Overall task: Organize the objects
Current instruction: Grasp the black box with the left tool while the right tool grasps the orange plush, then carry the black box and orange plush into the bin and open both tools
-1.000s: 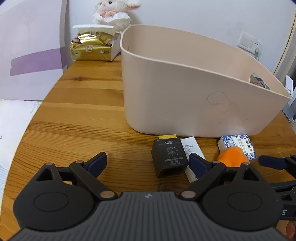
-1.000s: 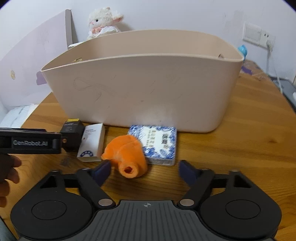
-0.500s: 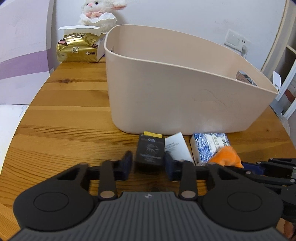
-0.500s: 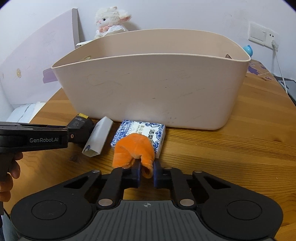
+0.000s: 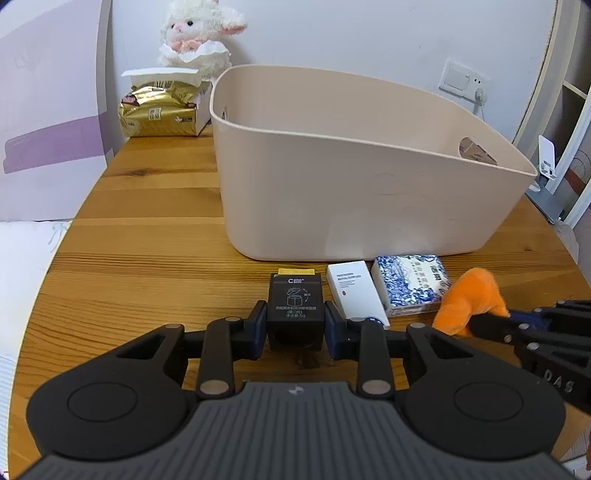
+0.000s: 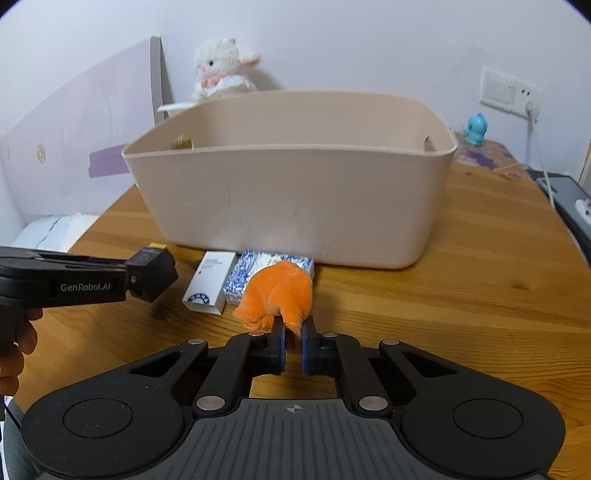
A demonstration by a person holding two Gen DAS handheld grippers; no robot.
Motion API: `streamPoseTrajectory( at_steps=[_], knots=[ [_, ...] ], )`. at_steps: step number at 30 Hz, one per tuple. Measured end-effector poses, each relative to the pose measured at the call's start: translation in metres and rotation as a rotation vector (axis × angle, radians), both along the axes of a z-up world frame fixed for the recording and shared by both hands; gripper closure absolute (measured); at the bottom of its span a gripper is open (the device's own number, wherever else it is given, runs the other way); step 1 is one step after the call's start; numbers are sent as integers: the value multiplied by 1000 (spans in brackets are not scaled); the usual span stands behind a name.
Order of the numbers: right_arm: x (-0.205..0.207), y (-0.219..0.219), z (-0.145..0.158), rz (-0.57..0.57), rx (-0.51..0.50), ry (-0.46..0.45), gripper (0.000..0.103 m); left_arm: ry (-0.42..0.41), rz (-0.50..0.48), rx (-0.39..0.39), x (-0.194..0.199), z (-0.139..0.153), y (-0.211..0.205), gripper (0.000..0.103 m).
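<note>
My left gripper is shut on a small black box with a yellow end and holds it just above the wooden table. My right gripper is shut on an orange plush toy, lifted a little off the table; the toy also shows in the left wrist view. A white box and a blue-and-white patterned box lie on the table in front of the large beige bin. The bin's inside looks bare where visible.
A gold tissue pack and a white plush lamb stand behind the bin at the back left. A small blue figure sits at the back right. The table edge curves along the left.
Both grippers went from open to shut: the left closed on the black box, the right on the orange plush. Both objects have since been lifted slightly.
</note>
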State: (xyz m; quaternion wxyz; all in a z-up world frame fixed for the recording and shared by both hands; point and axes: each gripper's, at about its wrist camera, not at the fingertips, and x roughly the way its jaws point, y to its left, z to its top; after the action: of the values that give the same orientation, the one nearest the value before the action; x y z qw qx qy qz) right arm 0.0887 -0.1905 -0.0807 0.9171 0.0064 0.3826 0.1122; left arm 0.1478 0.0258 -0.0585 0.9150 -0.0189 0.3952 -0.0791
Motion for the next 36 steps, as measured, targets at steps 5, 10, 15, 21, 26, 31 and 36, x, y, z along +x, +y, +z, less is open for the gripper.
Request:
streamPoseTrajectory(
  at_steps=[5, 10, 15, 21, 26, 31, 36],
  knots=[
    [-14, -10, 17, -17, 8, -52, 95, -27, 14, 0, -15, 11, 1, 70],
    [-26, -21, 40, -42, 20, -123, 95, -64, 17, -3, -29, 27, 2, 70],
    [-32, -30, 65, -59, 24, -196, 95, -125, 13, 0, -42, 51, -1, 70],
    [-27, -41, 89, -81, 32, -262, 95, -193, -5, -2, -47, 79, -8, 70],
    [-15, -46, 100, -95, 37, -291, 95, -238, -20, 6, -37, 96, -14, 70],
    [8, -48, 103, -112, 36, -307, 95, -254, -21, 13, -11, 104, -20, 70],
    [40, -50, 97, -114, 17, -295, 95, -246, -20, 32, 25, 101, -29, 70]
  ],
)
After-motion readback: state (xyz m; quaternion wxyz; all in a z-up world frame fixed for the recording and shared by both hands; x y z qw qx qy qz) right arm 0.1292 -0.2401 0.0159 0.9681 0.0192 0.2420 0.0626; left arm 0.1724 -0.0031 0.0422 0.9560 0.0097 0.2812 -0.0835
